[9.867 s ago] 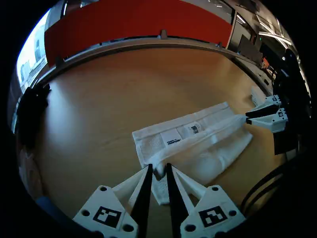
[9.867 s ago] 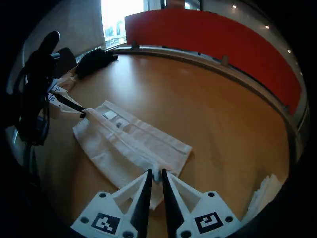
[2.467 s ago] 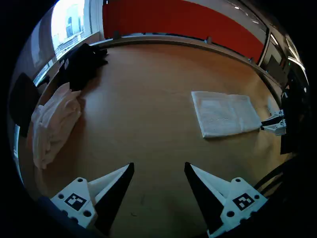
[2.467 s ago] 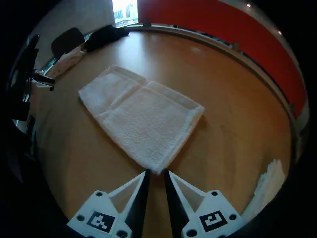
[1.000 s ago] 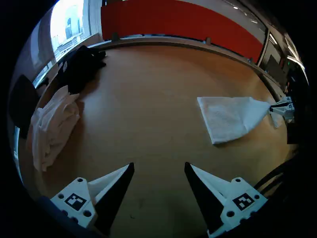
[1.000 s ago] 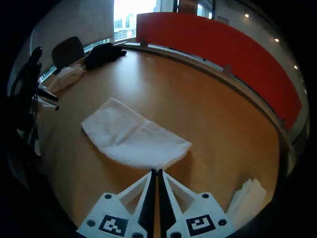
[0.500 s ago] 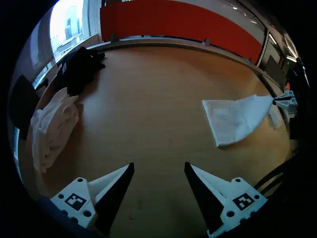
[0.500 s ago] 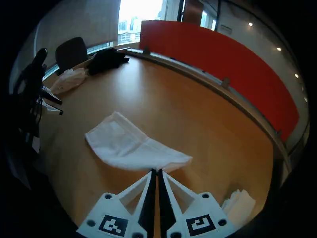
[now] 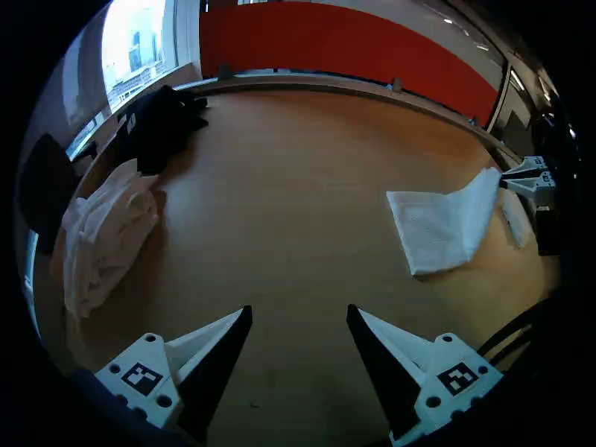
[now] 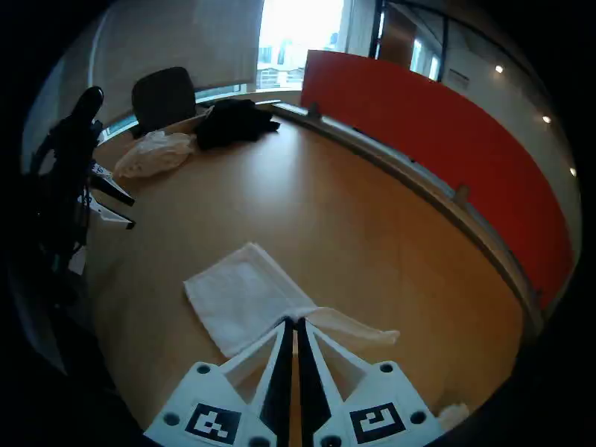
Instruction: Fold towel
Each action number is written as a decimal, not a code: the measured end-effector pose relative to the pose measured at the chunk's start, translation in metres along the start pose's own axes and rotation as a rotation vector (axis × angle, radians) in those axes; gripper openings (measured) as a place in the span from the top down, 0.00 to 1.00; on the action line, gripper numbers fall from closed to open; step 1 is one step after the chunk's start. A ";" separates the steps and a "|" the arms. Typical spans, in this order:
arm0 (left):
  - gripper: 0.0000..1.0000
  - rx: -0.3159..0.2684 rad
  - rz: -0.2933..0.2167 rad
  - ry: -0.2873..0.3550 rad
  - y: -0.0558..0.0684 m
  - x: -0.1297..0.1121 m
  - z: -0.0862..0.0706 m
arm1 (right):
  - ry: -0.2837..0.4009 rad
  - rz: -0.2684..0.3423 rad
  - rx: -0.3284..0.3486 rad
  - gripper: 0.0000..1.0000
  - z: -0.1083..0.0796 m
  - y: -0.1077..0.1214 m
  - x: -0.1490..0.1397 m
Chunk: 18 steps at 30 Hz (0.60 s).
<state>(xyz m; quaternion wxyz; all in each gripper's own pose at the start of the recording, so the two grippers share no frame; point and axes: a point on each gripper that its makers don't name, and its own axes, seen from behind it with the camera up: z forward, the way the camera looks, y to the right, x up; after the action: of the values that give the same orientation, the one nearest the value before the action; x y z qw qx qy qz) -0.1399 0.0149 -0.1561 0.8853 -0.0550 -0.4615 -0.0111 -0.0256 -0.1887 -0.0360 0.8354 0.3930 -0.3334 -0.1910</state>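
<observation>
White terry cloth, soft and light, is what I have in my right hand-held gripper [image 10: 294, 324]. Its two fingers are pressed together on one corner of the towel [image 10: 238, 298]. This corner is lifted off the wooden worktop [image 9: 283, 194], while the rest of the towel lies flat.

The towel looks to me already folded into a compact rectangle. It lies well apart from the red partition [image 9: 343, 37], on open wood. My left hand-held gripper [image 9: 298, 316] has its fingers wide apart and holds nothing. It hangs over bare wood, farther from the red partition than the towel is.

Near one end of the red partition lies a black garment [image 9: 160, 127], and a little farther from the partition lies a heap of white cloth [image 9: 104, 238]. Both are well apart from the towel.

I judge that the towel will handle as a limp thing. It has no stiffness, so it sags below the one held corner, and the layers can slide open if only the top one is pinched. The terry is not slippery and not fragile, so a firm pinch is safe. The best place to take it is at a corner, through all layers. For an even fold, the neighbouring corner of the same edge should be taken with the free hand-held gripper.
</observation>
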 end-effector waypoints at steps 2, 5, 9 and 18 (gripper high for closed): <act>0.06 0.007 -0.004 0.003 -0.004 -0.001 -0.002 | 0.006 -0.018 0.029 0.96 0.010 -0.011 0.010; 0.06 0.014 -0.012 0.006 -0.008 -0.003 -0.005 | 0.007 -0.042 0.078 0.96 0.026 -0.029 0.021; 0.06 0.023 -0.024 0.011 -0.014 -0.005 -0.009 | -0.006 -0.063 0.149 0.96 0.046 -0.056 0.026; 0.06 0.038 -0.044 0.017 -0.023 -0.008 -0.015 | -0.062 -0.047 0.253 0.96 0.083 -0.098 0.007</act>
<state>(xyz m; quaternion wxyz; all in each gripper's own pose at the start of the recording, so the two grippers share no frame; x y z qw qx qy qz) -0.1334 -0.0099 -0.1692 0.8897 -0.0279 -0.4552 -0.0222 -0.0851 -0.2977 -0.0709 0.7636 0.4969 -0.3714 -0.1789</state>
